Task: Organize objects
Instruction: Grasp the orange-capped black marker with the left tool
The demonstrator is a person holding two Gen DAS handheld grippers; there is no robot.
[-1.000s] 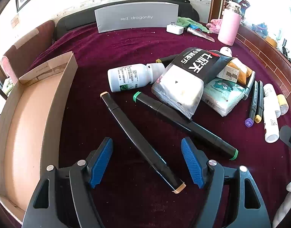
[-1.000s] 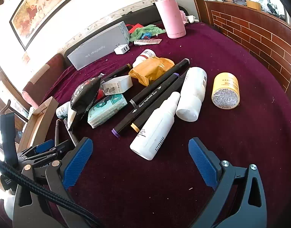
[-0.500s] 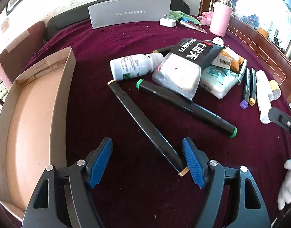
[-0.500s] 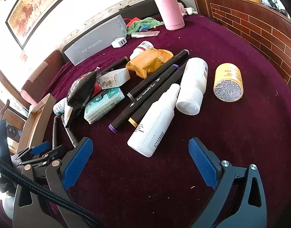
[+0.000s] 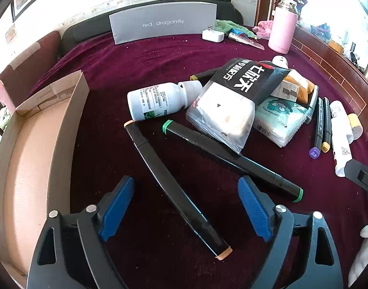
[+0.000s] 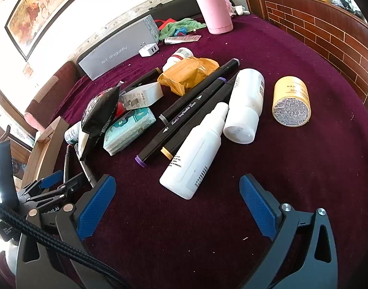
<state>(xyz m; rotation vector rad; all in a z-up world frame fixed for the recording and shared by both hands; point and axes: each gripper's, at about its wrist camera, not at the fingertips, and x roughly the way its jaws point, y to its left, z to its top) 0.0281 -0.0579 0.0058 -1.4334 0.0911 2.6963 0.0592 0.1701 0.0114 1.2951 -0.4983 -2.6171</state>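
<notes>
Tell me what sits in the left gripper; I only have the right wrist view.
Observer: An orange-capped black marker lies on the maroon cloth inside the left gripper. The jaws are opening and not touching it.
Operator: Anything crowding it?
Observer: A green-capped marker lies beside it, apart, partly under the corner of a snack bag.
Operator: And the white bottle by the box?
Observer: The white bottle lies on its side, cap toward the bag.
</notes>
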